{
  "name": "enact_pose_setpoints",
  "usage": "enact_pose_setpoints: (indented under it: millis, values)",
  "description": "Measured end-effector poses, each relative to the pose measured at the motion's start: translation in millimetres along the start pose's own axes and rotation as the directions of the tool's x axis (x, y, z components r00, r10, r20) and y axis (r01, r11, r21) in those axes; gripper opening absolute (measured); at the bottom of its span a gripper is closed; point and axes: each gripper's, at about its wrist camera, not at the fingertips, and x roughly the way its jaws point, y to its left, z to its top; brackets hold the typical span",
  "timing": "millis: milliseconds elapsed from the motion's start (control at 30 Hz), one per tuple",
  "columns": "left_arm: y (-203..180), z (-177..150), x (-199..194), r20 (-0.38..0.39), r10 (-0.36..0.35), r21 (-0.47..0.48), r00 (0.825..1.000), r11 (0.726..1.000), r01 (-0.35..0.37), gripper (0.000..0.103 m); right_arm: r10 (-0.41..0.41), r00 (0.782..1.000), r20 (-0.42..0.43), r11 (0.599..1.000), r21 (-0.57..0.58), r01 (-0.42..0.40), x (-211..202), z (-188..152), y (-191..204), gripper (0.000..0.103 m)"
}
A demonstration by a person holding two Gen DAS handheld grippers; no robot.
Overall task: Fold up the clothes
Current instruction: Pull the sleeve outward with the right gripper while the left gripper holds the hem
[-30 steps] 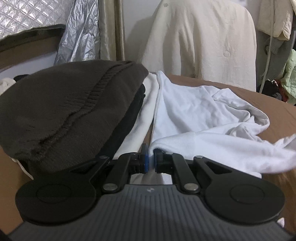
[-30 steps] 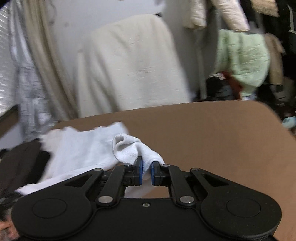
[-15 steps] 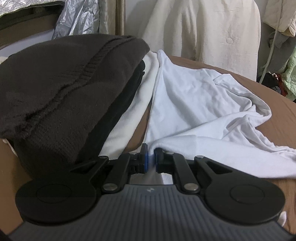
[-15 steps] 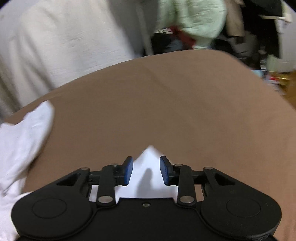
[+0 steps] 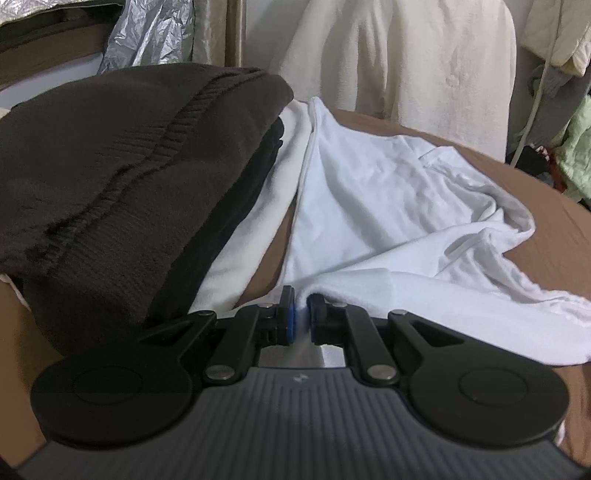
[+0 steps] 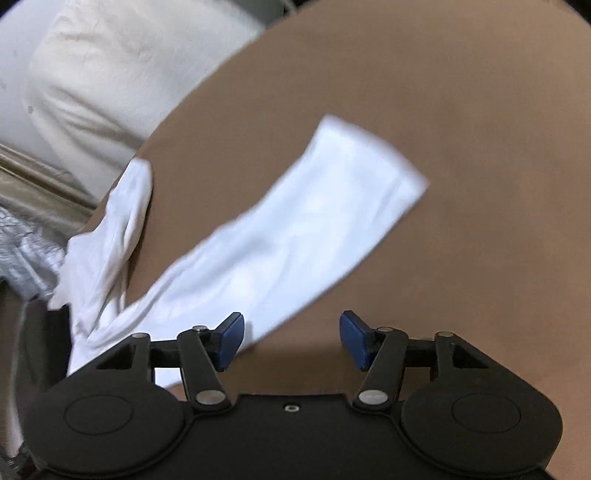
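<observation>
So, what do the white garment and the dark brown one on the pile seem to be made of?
White garment: looks like soft cotton jersey, matte; it drapes in loose, smooth folds with no visible weave. Dark brown garment: looks like knitted wool or acrylic, matte and slightly fuzzy; ribbed rows run along its edge. The exact fibre of either cannot be told.

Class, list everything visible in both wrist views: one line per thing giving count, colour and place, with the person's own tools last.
Long-sleeved cotton garment: one, white, spread on the surface, sleeve stretched out flat.
Folded clothes stack: one pile, dark brown knit on top, beside the garment.
Padded surface: one, brown, beneath everything.
Hanging cloth: one, cream, behind the surface.
Foil sheet: one, silver, upper background.
Left tool: black, blue pads, shut on the garment's edge.
Right tool: black, just opened, nothing gripped.
</observation>
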Motion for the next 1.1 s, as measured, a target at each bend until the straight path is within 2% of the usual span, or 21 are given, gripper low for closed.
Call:
enact_pose_setpoints:
  millis: [67,133,167,200,233,267,333,433,533,567,633,700,767,833,867,967,1100]
  values:
    - [2,0,-2,0.005,-0.026,-0.013,1.000,1.000,0.026,0.008,0.021,0.999,0.044,1.000,-0.004,-0.021,12,0,5,0.083]
    - [2,1,-6,0.019,-0.055,-0.023,0.998,0.998,0.055,0.007,0.035,0.993,0.115,0.999,-0.019,-0.033,22,5,11,0.086]
    - [1,1,-8,0.025,-0.069,-0.022,0.997,0.997,0.069,0.007,0.021,0.987,0.157,0.999,-0.035,-0.016,26,11,14,0.081]
    - [0,2,-11,0.033,-0.088,-0.021,0.996,0.996,0.089,0.006,0.001,0.981,0.195,0.999,-0.050,0.009,30,16,16,0.072]
    - [-2,2,-15,0.040,-0.111,-0.020,0.993,0.994,0.112,0.006,-0.041,0.975,0.220,0.996,-0.065,0.056,33,22,19,0.036]
    - [-4,3,-19,0.046,-0.142,-0.013,0.989,0.990,0.143,0.006,-0.076,0.968,0.241,0.992,-0.083,0.098,35,29,21,0.008]
    - [-12,5,-33,0.062,-0.223,0.006,0.973,0.975,0.223,0.005,-0.092,0.953,0.287,0.976,-0.165,0.143,29,41,26,0.006]
    - [-33,5,-61,0.086,-0.339,0.058,0.937,0.940,0.335,0.005,-0.119,0.921,0.371,0.928,-0.288,0.236,0,56,36,0.005]
    - [-68,2,-79,0.070,-0.419,0.104,0.905,0.906,0.411,0.005,-0.149,0.891,0.428,0.874,-0.365,0.321,-42,78,33,0.005]
    - [-83,1,-82,0.060,-0.458,0.122,0.887,0.885,0.449,0.005,-0.159,0.880,0.447,0.856,-0.382,0.349,-58,86,29,0.005]
    - [-115,-3,-88,0.016,-0.527,0.145,0.850,0.842,0.520,0.005,-0.183,0.858,0.481,0.828,-0.395,0.398,-83,100,16,0.005]
    - [-153,-12,-94,-0.040,-0.589,0.177,0.807,0.791,0.586,0.005,-0.222,0.829,0.513,0.783,-0.413,0.465,-104,112,-3,0.005]
    - [-186,-26,-99,-0.090,-0.619,0.198,0.780,0.756,0.624,0.005,-0.258,0.801,0.540,0.736,-0.427,0.525,-121,122,-18,0.004]
    - [-217,-42,-103,-0.138,-0.633,0.213,0.762,0.732,0.647,0.005,-0.271,0.780,0.564,0.725,-0.413,0.551,-135,134,-33,0.004]
    - [-232,-51,-104,-0.159,-0.633,0.225,0.758,0.724,0.652,0.005,-0.272,0.771,0.575,0.727,-0.402,0.556,-144,139,-40,0.004]
    - [-272,-72,-105,-0.181,-0.595,0.305,0.783,0.723,0.620,0.005,-0.274,0.752,0.600,0.737,-0.372,0.565,-168,157,-67,0.004]
    - [-317,-92,-86,-0.242,-0.556,0.340,0.795,0.718,0.607,0.005,-0.295,0.752,0.589,0.742,-0.355,0.569,-171,181,-104,0.004]
